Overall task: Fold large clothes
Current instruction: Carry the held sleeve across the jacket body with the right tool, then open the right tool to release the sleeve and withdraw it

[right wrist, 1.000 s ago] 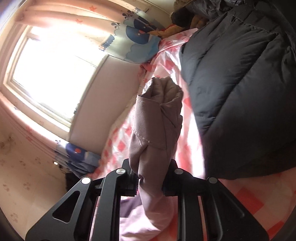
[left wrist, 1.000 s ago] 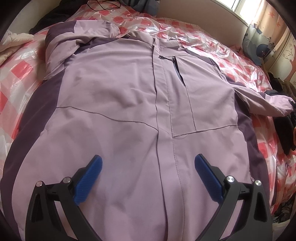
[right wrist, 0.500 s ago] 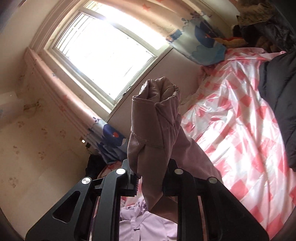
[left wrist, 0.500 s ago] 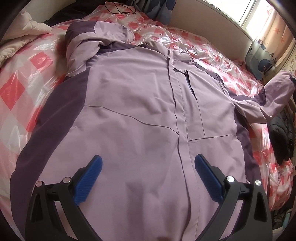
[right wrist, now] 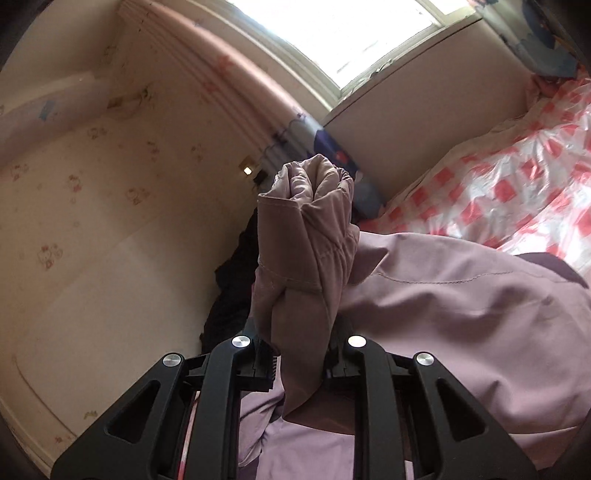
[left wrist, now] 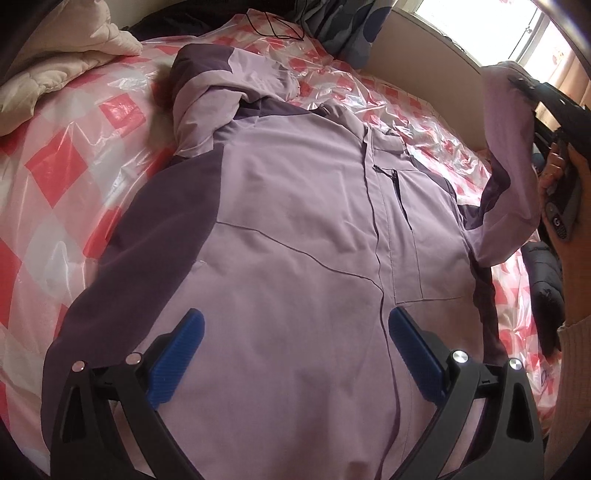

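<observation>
A large lilac jacket (left wrist: 295, 229) with dark purple side panels lies front up and zipped on the bed. My left gripper (left wrist: 295, 332) is open and empty, hovering over the jacket's lower front. My right gripper (right wrist: 301, 354) is shut on the cuff of the jacket's sleeve (right wrist: 306, 236) and holds it lifted. In the left wrist view that raised sleeve (left wrist: 509, 155) hangs at the right, above the jacket's right shoulder, with the right gripper (left wrist: 532, 92) and the hand behind it. The other sleeve (left wrist: 207, 92) lies folded near the collar at the far left.
The bed has a pink-and-white checked cover under clear plastic (left wrist: 55, 177). A cream quilt (left wrist: 62, 70) lies at the far left. A dark padded garment (left wrist: 546, 273) lies at the right edge. A headboard (right wrist: 424, 122) and window (right wrist: 369, 33) stand behind.
My right gripper has lifted the sleeve cuff off the bed and swung it up and inward over the jacket. The left gripper has drifted slightly, staying open.
</observation>
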The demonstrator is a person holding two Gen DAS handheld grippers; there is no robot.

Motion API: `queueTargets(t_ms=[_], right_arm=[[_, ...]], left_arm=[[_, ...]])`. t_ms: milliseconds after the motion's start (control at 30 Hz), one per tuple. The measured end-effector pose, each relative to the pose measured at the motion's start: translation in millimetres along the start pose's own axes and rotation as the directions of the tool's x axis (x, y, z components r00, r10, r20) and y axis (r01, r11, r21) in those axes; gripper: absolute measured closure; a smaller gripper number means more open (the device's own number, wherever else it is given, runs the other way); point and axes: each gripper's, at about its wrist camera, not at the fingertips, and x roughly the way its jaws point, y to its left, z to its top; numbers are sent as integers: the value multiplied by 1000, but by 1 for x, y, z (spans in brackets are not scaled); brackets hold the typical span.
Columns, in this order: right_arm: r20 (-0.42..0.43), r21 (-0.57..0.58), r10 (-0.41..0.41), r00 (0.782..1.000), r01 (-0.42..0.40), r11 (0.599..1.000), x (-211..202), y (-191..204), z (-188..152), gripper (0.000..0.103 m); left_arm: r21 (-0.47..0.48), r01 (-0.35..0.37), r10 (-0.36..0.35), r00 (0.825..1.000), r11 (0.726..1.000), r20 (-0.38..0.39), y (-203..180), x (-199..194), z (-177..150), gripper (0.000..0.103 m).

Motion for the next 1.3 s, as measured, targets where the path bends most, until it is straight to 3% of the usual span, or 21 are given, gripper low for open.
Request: queueTargets(t_ms=[233, 533, 633, 700, 767, 800, 867, 933, 1000, 1033, 1067, 1133, 1167, 1233, 1300], right_arm=[[-168, 13, 59, 984, -58, 998, 102, 32, -87, 86], [-369, -46, 4, 930, -22, 999, 179, 35, -195, 82], [-424, -46, -36, 905, 18, 999, 197, 24, -219, 69], [-502, -12, -28, 864, 25, 1000, 212, 17, -234, 36], [-570, -38, -55, 820, 40, 998, 221, 20, -247, 31], [-579, -58, -54, 814, 24, 998, 219, 26, -247, 27], [-566, -44, 11, 824, -44, 998, 202, 36, -241, 27], [-475, -46, 59, 878, -92, 995, 168, 39, -221, 26], [-374, -117, -31, 927, -14, 993, 130, 32, -200, 20], [-327, -167, -121, 937, 69, 984, 112, 26, -190, 17], [-276, -229, -239, 931, 178, 957, 95, 17, -181, 13], [-180, -325, -427, 886, 357, 876, 68, -9, -168, 12], [-164, -335, -506, 847, 435, 836, 59, -27, -164, 12], [-222, -314, -579, 785, 504, 804, 49, -67, -158, 12], [-341, -317, -607, 718, 520, 793, 52, -103, -166, 12]], left_arm=[[-36, 10, -9, 999, 999, 34, 13, -11, 5, 7], [-76, 23, -19, 999, 997, 44, 24, -15, 9, 7], [-75, 28, -25, 999, 997, 42, 23, -14, 9, 7], [-71, 27, -24, 999, 997, 42, 23, -14, 9, 7], [-72, 26, -23, 999, 997, 39, 23, -13, 9, 7], [-75, 26, -24, 999, 997, 37, 24, -13, 9, 7], [-78, 29, -26, 999, 997, 39, 24, -13, 8, 7], [-76, 25, -22, 999, 997, 44, 23, -14, 8, 7], [-68, 21, -18, 999, 997, 48, 22, -14, 8, 7], [-59, 13, -10, 999, 998, 52, 20, -14, 8, 7], [-50, 1, 2, 998, 999, 59, 18, -15, 8, 7], [-13, -30, 31, 995, 999, 95, 10, -19, 7, 7], [16, -45, 43, 993, 999, 112, 2, -20, 11, 7], [76, -85, 75, 990, 994, 123, -16, -19, 24, 7], [155, -77, 56, 989, 985, 136, -41, -14, 52, 7]])
